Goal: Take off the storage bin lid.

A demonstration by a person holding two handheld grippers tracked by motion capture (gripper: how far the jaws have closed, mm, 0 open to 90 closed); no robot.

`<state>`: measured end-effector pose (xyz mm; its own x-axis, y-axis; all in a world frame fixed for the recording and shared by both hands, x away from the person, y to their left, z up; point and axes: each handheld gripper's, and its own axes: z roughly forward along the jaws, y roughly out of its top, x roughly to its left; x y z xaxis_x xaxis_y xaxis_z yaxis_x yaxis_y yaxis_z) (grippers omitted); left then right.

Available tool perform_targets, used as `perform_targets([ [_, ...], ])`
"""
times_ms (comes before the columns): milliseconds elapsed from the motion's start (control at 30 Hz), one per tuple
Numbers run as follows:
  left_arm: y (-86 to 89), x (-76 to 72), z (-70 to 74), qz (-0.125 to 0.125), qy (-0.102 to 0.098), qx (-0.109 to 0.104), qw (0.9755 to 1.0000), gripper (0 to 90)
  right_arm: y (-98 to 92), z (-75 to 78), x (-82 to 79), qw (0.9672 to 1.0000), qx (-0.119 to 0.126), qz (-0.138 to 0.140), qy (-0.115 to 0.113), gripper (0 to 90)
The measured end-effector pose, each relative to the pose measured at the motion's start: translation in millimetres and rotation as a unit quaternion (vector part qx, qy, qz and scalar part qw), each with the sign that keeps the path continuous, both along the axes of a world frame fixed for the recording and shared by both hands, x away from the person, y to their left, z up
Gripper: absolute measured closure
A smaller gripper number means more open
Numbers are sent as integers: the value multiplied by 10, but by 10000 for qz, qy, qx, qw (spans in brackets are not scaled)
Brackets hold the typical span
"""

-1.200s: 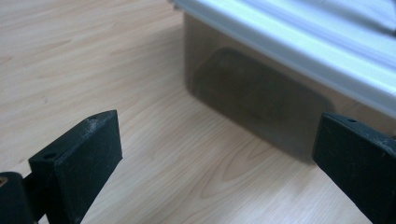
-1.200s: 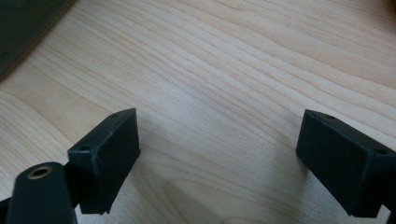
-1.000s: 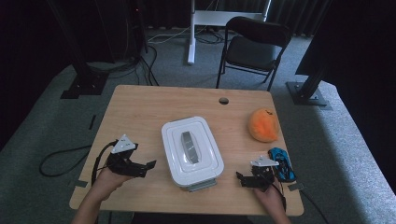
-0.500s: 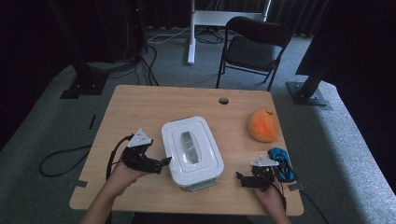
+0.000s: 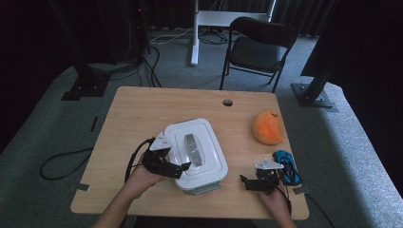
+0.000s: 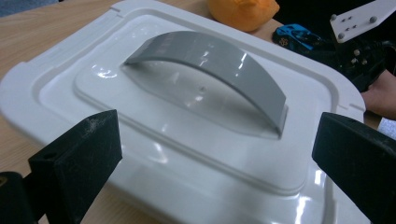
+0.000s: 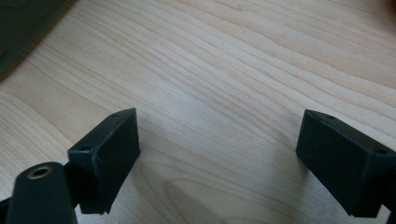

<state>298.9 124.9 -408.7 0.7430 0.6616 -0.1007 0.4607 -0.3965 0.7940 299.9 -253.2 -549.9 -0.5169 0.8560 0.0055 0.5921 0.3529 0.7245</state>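
A white lidded container [image 5: 196, 153] with a grey arched handle [image 5: 191, 148] sits in the middle of the wooden table [image 5: 142, 109]. My left gripper [image 5: 183, 167] is open at the container's near left edge, its jaws spread wide over the lid. In the left gripper view the lid [image 6: 187, 116] and its handle [image 6: 210, 65] lie just beyond the two jaws. My right gripper [image 5: 247, 183] rests open near the table's front right, with bare wood [image 7: 219, 93] between its jaws.
An orange soft toy [image 5: 268, 127] lies at the right of the table, and a small blue toy car [image 5: 287, 166] sits just right of my right gripper. A cable hole [image 5: 227, 102] is near the far edge. A black chair [image 5: 259, 47] stands behind the table.
My left gripper has moved right from the table's left side up to the container's edge, its jaws now over the lid. The right gripper has stayed in place.
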Motion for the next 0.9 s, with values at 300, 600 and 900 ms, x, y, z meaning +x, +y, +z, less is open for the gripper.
perform_targets([
  [300, -230, 54, 12, 73, 53, 57, 9999, 20, 0, 0, 0, 10000, 0, 1, -3, 126],
  [600, -385, 75, -26, 217, 138, 132, 9996, 51, -1, 0, 0, 10000, -4, 4, 0, 126],
  [900, -552, 89, -60, 561, 55, 254, 9981, 89, -1, 0, 0, 10000, -4, 4, -1, 126],
])
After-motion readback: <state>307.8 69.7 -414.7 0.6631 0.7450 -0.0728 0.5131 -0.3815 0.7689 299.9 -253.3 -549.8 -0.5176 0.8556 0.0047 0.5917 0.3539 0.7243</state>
